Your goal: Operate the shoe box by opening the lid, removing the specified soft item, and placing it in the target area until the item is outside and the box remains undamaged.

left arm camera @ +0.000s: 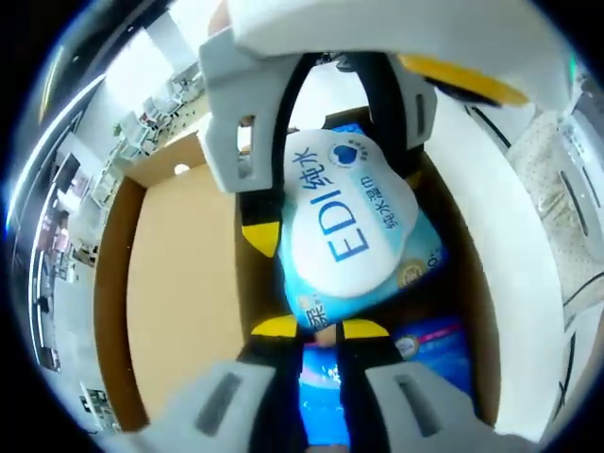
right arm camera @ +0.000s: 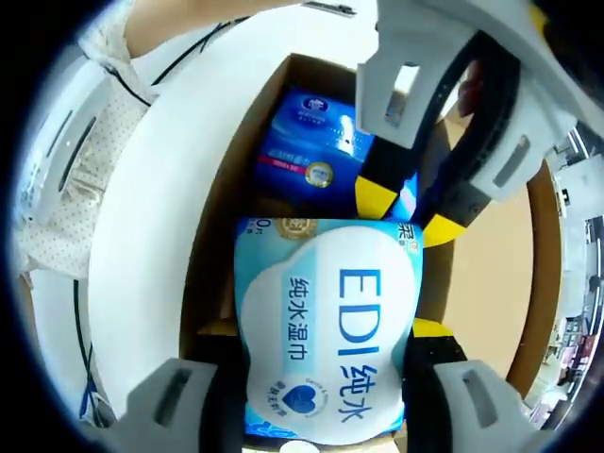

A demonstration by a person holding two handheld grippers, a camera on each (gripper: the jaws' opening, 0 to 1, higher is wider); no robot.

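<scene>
Pale-blue plastic of the wipes pack (right arm camera: 326, 321), printed "EDI", sits between both grippers above the open shoe box (left arm camera: 179, 274); the right gripper (right arm camera: 321, 340) has its jaws set either side of the pack's near end and closed on it, while the left gripper (right arm camera: 411, 203) comes in from the far side, its yellow-tipped jaws pressed against the pack's other end. In the left gripper view the left gripper (left arm camera: 316, 330) looks closed on the pack's lower edge, with the right gripper (left arm camera: 274, 189) opposite.

The pack is soft and slippery, so my worry is that it bulges and slides out of one grip if the two hands pull apart or lift unevenly; it would then fall back onto the darker blue pack (right arm camera: 316, 137) lying inside. The cardboard walls stand close on both sides; a sideways swing could catch a jaw on a wall, dragging or creasing the box across the white surface (right arm camera: 151, 236); a straight, level lift seems safest.
</scene>
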